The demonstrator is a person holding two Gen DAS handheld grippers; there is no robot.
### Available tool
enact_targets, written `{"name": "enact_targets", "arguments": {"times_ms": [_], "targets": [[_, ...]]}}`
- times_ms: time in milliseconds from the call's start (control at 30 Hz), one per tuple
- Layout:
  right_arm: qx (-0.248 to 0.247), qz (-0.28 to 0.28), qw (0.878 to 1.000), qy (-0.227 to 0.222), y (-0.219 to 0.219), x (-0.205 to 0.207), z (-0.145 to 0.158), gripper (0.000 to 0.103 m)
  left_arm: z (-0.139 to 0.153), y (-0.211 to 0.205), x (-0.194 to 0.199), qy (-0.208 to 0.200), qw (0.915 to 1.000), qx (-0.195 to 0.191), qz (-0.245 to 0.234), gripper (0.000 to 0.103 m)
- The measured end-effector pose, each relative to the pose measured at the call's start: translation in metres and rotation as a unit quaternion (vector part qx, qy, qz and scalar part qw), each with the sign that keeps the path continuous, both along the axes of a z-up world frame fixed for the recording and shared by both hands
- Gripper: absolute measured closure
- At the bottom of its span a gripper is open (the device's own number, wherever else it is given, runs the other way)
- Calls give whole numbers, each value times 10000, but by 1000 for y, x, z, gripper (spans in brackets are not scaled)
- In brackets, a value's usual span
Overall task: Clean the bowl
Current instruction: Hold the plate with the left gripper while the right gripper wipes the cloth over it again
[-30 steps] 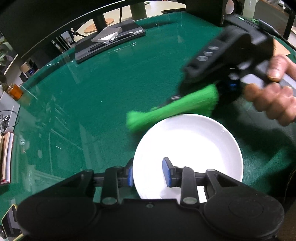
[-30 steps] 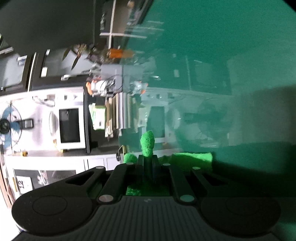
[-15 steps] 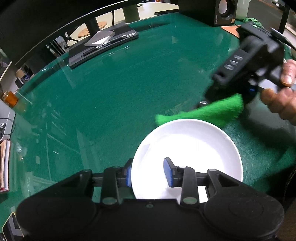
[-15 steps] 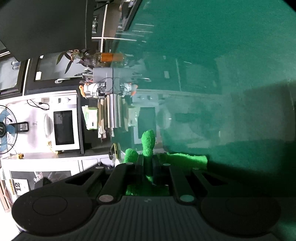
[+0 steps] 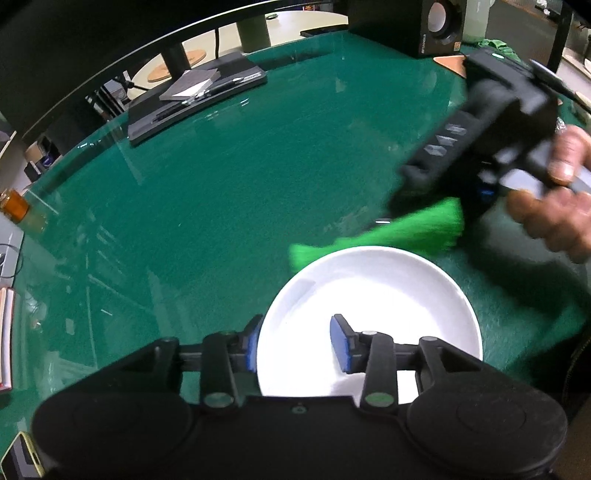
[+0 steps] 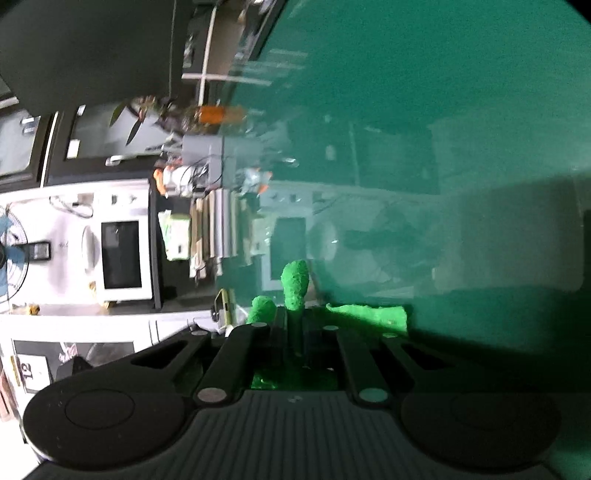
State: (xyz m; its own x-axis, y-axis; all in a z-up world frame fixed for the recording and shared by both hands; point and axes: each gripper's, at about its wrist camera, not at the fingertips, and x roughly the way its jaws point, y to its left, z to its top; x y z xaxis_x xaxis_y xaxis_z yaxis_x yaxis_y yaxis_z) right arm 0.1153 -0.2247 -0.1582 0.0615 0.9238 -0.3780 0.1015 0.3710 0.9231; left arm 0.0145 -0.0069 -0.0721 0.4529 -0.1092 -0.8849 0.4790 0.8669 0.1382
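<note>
a green table (image 5: 221,184) under a glossy glass sheet fills most of both views and mirrors the room. on its far side lies a flat black tray (image 5: 192,99) with a grey notebook (image 5: 190,84) and pens. a black speaker (image 5: 424,22) stands at the far edge, a small amber jar (image 5: 14,205) at the left edge. beyond the table a pale desk holds a round wooden disc (image 5: 175,66) beside a dark post. the right wrist view, turned sideways, shows a white counter with a microwave (image 6: 120,254), a blue fan (image 6: 9,254), a leafy plant (image 6: 142,110) and a dark window (image 6: 14,147). light is dim and even.
</note>
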Motion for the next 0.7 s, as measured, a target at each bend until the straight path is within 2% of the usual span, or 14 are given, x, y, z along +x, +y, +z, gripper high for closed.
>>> {"name": "enact_targets", "arguments": {"times_ms": [67, 200, 300, 400, 467, 533, 700], "targets": [[0, -108, 9999, 31, -10, -8, -1, 95, 0, 0, 1, -17, 10000, -24, 9, 64], [147, -373, 9991, 106, -17, -14, -7, 94, 4, 3, 1, -13, 9994, -49, 352, 66], [183, -507, 9985, 66, -18, -16, -6, 94, 14, 12, -12, -63, 9974, -285, 657, 65], [152, -562, 9983, 57, -16, -14, -6, 94, 15, 20, -25, 14, 9958, -318, 864, 67], [134, -542, 9984, 53, -12, -11, -6, 94, 8, 21, -28, 131, 9958, -201, 883, 76], [78, -481, 9988, 5, -6, -7, -2, 94, 4, 19, -31, 90, 9966, -90, 819, 76], [-127, -157, 9995, -238, 30, 13, 14, 94, 2, 17, -29, -61, 9975, -89, 701, 76]]}}
